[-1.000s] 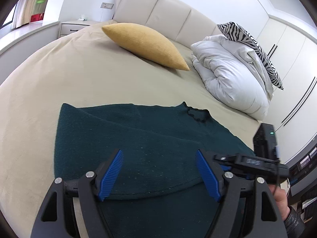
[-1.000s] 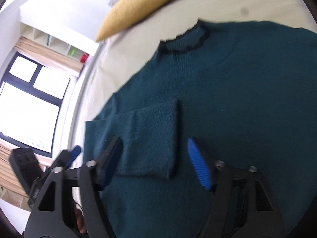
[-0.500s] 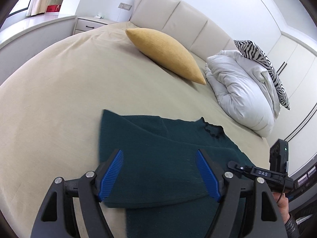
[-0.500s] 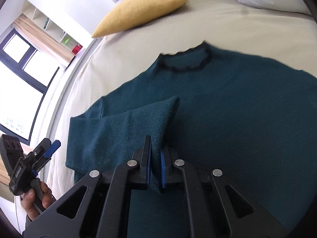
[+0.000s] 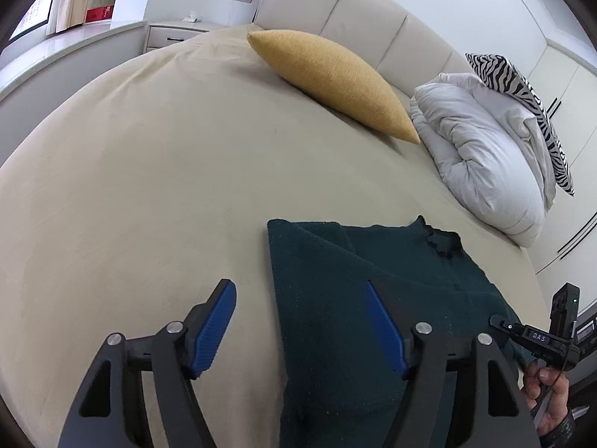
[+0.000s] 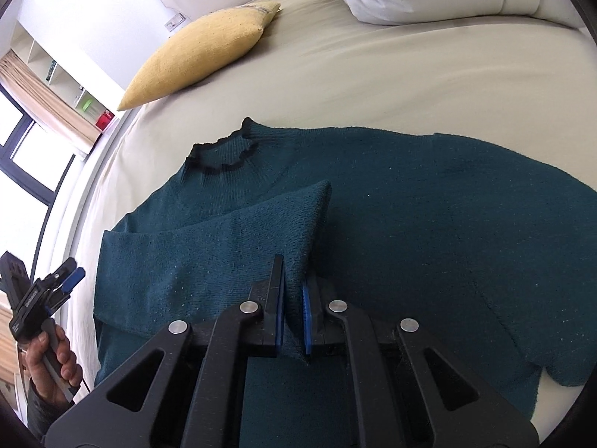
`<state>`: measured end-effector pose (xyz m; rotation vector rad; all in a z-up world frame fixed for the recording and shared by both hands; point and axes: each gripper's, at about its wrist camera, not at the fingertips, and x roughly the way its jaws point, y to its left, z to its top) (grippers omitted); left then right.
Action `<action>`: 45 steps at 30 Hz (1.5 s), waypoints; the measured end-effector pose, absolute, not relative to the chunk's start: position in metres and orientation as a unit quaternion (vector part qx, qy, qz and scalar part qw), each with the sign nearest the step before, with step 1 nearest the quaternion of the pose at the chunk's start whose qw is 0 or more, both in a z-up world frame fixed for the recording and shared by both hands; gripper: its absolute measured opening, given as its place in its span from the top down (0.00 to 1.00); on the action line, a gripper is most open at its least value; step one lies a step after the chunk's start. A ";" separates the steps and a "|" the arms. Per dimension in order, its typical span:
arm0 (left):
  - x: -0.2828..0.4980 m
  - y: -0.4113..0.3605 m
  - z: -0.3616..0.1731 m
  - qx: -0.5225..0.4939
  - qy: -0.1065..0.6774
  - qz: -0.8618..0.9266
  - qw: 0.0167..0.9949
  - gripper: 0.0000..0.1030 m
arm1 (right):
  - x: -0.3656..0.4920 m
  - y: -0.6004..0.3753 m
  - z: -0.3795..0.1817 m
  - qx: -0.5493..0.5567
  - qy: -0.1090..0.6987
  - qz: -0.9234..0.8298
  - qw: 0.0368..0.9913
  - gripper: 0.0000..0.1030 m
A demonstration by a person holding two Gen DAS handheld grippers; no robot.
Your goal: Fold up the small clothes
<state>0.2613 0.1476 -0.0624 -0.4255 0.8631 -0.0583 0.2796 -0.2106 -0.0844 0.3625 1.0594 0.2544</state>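
The right gripper (image 6: 293, 311) pinched the cuff of the folded-in sleeve (image 6: 224, 250), presumably to drag it across the dark green sweater (image 6: 429, 231) lying flat on the bed (image 6: 373, 74); the left gripper (image 5: 298, 330), its jaws spread though just narrowing, hung empty astride the sweater's edge.

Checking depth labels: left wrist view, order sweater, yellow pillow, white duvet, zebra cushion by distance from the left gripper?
1. Sweater, under the left gripper.
2. Yellow pillow, mid-bed.
3. White duvet, right of the pillow.
4. Zebra cushion, atop the duvet.
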 end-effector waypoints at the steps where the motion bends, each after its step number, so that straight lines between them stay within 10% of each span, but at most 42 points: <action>1: 0.268 0.147 -0.066 -0.199 0.423 -0.028 0.884 0.34 | 0.279 -0.209 -0.086 0.170 0.502 0.123 0.839 0.94; 17: 0.230 0.111 -0.083 -0.131 0.490 -0.061 0.860 0.33 | 0.264 -0.172 -0.073 0.153 0.492 0.175 0.839 0.94; 28: 0.226 0.128 -0.094 -0.123 0.482 -0.057 0.866 0.86 | 0.256 -0.162 -0.068 0.141 0.493 0.176 0.840 0.94; 45: 0.215 0.163 -0.104 -0.149 0.466 -0.057 0.870 0.93 | 0.264 -0.168 -0.094 0.146 0.533 0.120 0.824 0.94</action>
